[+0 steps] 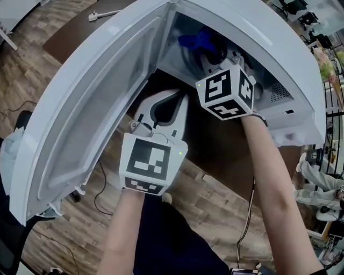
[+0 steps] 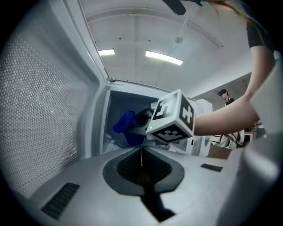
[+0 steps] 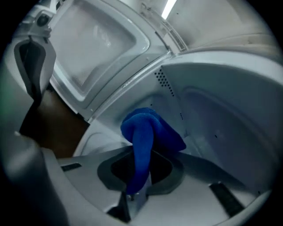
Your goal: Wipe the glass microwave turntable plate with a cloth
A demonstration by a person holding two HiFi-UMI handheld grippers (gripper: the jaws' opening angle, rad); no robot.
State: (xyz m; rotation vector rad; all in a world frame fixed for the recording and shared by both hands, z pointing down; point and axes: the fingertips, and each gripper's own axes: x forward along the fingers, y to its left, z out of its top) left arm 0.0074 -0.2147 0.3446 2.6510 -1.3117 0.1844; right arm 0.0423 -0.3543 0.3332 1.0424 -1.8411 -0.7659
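A white microwave (image 1: 290,70) stands with its door (image 1: 91,107) swung open. My right gripper (image 1: 210,53) reaches into the cavity, shut on a blue cloth (image 1: 196,40). In the right gripper view the cloth (image 3: 146,130) bunches up from between the jaws of the right gripper (image 3: 140,172), above a pale rounded shape (image 3: 95,139) on the cavity floor that may be the glass plate. My left gripper (image 1: 173,96) waits outside, in front of the opening, shut with nothing in it. From the left gripper (image 2: 141,152) I see the right gripper's marker cube (image 2: 172,117) and the cloth (image 2: 126,126).
The door's mesh window (image 2: 40,101) stands close on the left. A dark brown tabletop (image 1: 226,150) bears the microwave, with wood flooring (image 1: 70,236) and a black cable (image 1: 99,193) below. A white plug (image 1: 97,15) lies at the far side. A person (image 2: 225,98) stands in the background.
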